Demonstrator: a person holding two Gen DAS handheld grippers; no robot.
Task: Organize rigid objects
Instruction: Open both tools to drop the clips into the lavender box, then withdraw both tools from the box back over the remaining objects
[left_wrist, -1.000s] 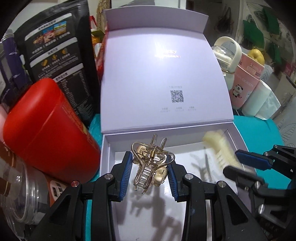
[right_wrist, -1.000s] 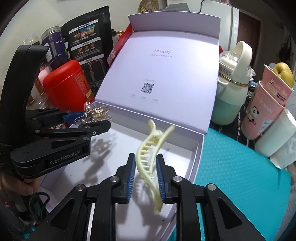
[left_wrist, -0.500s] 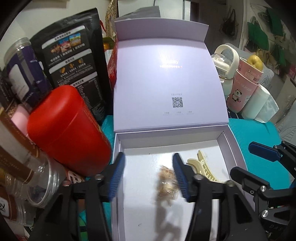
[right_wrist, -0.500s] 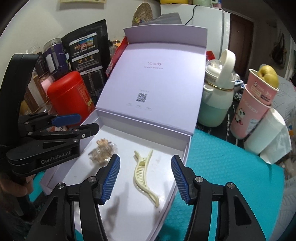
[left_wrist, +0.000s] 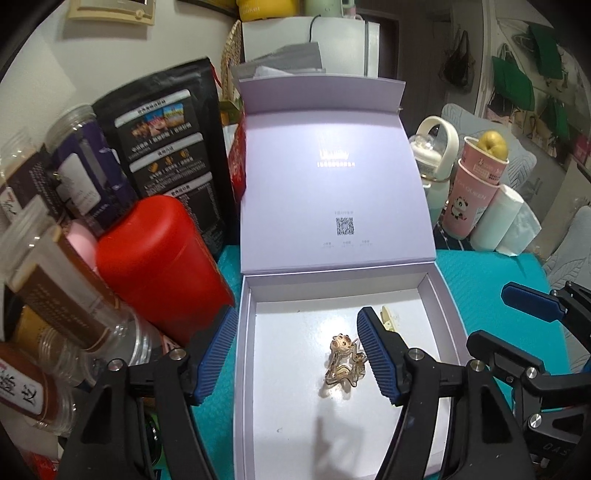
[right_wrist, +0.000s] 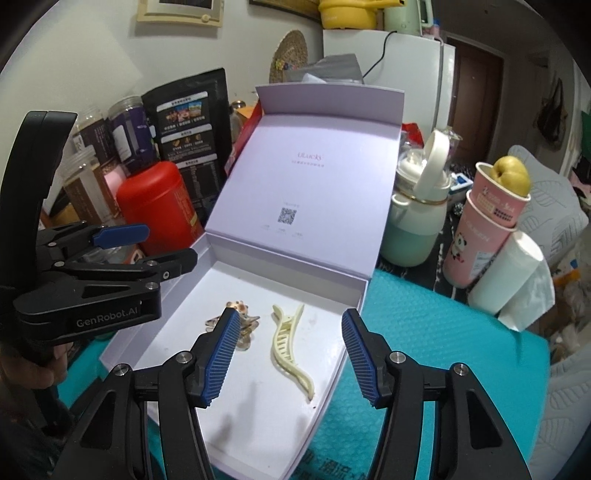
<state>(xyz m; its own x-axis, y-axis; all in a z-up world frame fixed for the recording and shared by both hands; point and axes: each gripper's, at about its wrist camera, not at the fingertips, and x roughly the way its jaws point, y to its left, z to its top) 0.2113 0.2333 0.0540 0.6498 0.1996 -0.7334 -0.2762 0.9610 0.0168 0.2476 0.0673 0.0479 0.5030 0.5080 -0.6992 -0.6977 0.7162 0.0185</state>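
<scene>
Left claw (left_wrist: 295, 358) opening and right claw (right_wrist: 286, 360) spread, both empty above the open lilac box (right_wrist: 343, 317), where 2 clips lie side by side on its floor: amber clip (left_wrist: 343, 363), cream clip (right_wrist: 290, 345) nearer the right wall.

Mat: a teal mat (right_wrist: 424, 332) is covering the tabletop.
Canister: a red canister (left_wrist: 159, 266) is standing on the left, just beside a black pouch (left_wrist: 173, 162) that is leaning behind it.
Jars: clear plastic jars (left_wrist: 70, 314) are crowding the left edge.
Bottle: a white and mint bottle (right_wrist: 417, 218) is standing on the right with its handle up.
Cups: stacked pink cups (right_wrist: 484, 236) are holding a yellow fruit (right_wrist: 511, 181).
Roll: a white roll (right_wrist: 506, 273) is leaning against the cups.
Fridge: a white fridge (right_wrist: 402, 70) is standing at the back wall.
</scene>
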